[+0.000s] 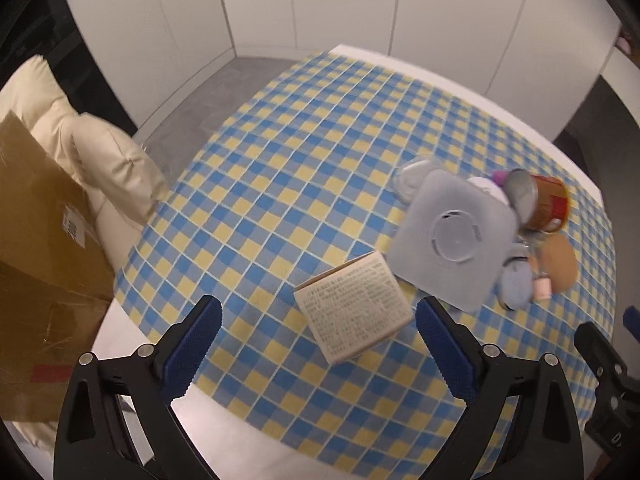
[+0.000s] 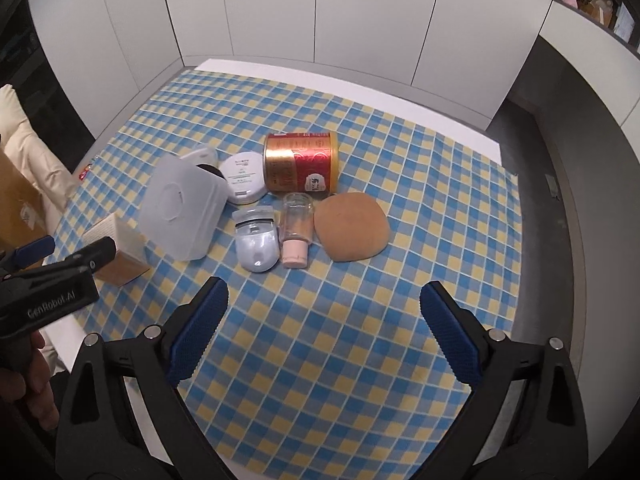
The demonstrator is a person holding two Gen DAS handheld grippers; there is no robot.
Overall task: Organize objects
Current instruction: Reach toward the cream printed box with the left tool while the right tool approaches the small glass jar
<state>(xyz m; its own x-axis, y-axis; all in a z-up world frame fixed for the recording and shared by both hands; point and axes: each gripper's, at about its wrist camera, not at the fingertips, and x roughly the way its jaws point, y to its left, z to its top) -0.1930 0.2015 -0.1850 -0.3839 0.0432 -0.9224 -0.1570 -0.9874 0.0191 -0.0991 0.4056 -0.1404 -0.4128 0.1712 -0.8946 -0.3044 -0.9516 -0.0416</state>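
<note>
A cluster of objects lies on the checked tablecloth (image 2: 360, 320). A small printed carton (image 1: 354, 306) lies just ahead of my open left gripper (image 1: 318, 342). Beside it stands a translucent plastic box (image 1: 452, 236), also in the right wrist view (image 2: 182, 212). Behind are a red and gold can (image 2: 302, 162), a white round compact (image 2: 242, 180), a pale blue eyelash curler (image 2: 258, 242), a small glass bottle with a pink cap (image 2: 295, 230) and a brown round puff (image 2: 352, 226). My right gripper (image 2: 320, 328) is open and empty, short of the cluster.
A cardboard box (image 1: 44, 248) and cream cushions (image 1: 116, 160) sit off the table's left edge. White cabinet doors (image 2: 320, 12) line the back. The table's white edge (image 2: 340, 84) shows beyond the cloth. The left gripper's body (image 2: 48, 292) appears at the left of the right wrist view.
</note>
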